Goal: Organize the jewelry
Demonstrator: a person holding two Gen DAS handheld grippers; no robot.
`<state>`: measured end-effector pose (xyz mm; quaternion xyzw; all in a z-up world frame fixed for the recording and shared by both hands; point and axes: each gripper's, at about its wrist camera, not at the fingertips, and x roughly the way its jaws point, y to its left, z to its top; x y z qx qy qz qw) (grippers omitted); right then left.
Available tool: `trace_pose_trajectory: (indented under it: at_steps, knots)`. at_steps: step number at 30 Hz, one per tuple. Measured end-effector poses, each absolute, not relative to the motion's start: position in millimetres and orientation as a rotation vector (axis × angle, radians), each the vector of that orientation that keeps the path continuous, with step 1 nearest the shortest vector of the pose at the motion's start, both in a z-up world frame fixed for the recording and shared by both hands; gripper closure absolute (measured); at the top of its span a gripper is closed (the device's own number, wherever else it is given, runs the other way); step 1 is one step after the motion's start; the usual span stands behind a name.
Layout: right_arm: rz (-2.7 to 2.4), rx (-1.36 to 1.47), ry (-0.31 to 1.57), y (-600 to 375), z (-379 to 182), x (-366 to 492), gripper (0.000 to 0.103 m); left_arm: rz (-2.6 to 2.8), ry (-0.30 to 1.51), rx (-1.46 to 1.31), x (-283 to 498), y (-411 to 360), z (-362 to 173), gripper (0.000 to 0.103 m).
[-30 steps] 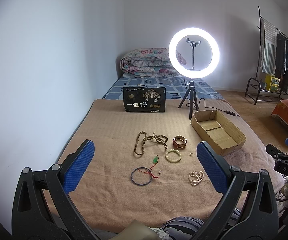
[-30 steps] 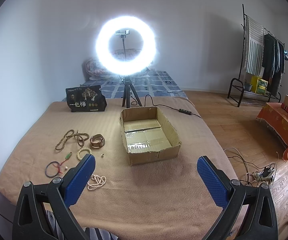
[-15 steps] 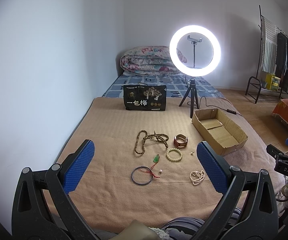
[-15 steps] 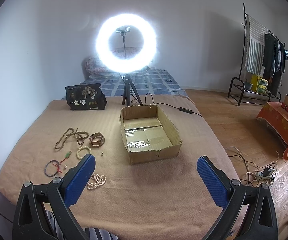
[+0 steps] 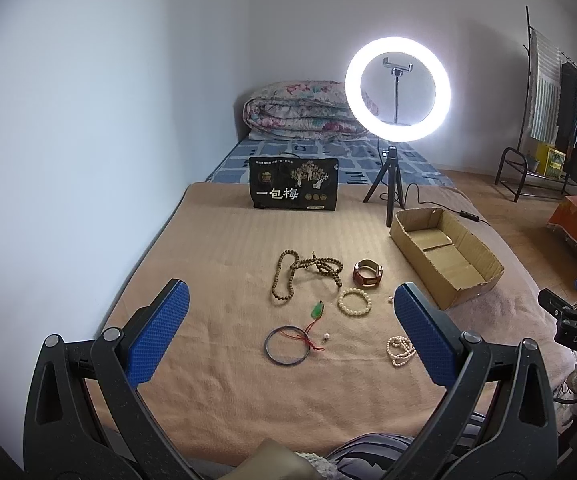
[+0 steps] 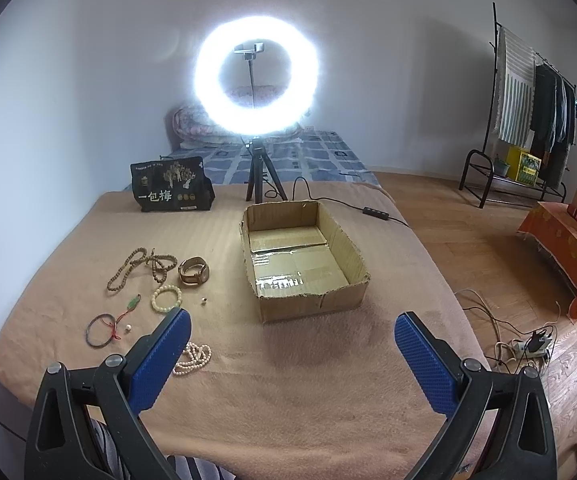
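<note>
Jewelry lies on a tan blanket [image 5: 216, 240]: a brown bead necklace [image 5: 304, 270], a brown watch [image 5: 367, 273], a cream bead bracelet [image 5: 353, 302], a green pendant on red cord [image 5: 317, 312], a dark bangle [image 5: 286, 346], a white pearl strand [image 5: 399, 351]. An empty cardboard box [image 6: 302, 256] sits right of them. My left gripper [image 5: 288, 332] is open and empty, held above the near edge. My right gripper [image 6: 292, 354] is open and empty, in front of the box, with the pearl strand [image 6: 194, 358] by its left finger.
A lit ring light on a tripod [image 5: 397, 88] and a black printed bag [image 5: 293, 190] stand at the blanket's far end. A folded quilt [image 5: 300, 112] lies behind. A clothes rack [image 6: 528, 120] and cables on the floor [image 6: 528, 344] are to the right.
Both views have shifted slightly, as both grippers rose or tilted a little. The jewelry and box have not moved. Both grippers stay open.
</note>
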<state>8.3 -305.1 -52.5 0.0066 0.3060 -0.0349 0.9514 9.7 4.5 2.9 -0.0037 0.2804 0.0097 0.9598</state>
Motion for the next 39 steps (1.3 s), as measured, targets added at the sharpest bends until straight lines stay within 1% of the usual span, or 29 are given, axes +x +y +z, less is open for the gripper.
trace_pose_trajectory:
  at_steps: [11, 18, 30, 34, 39]
  knots:
    - [-0.027, -0.037, 0.654, -303, -70, 27, 0.000, 0.022, 0.644, -0.059, 35, 35, -31, 0.000]
    - [0.043, -0.078, 0.697, -306, -93, 46, 0.000, -0.028, 0.768, -0.041, 55, 50, -84, 0.000]
    - [0.286, -0.164, 0.835, -275, -140, 90, 0.000, -0.155, 0.979, -0.021, 101, 33, -167, 0.000]
    - [0.331, -0.161, 0.895, -266, -157, 105, 0.000, -0.140, 1.019, 0.026, 116, 28, -190, 0.000]
    - [0.368, -0.213, 0.951, -254, -174, 115, 0.002, -0.130, 1.054, 0.015, 130, 30, -212, 0.000]
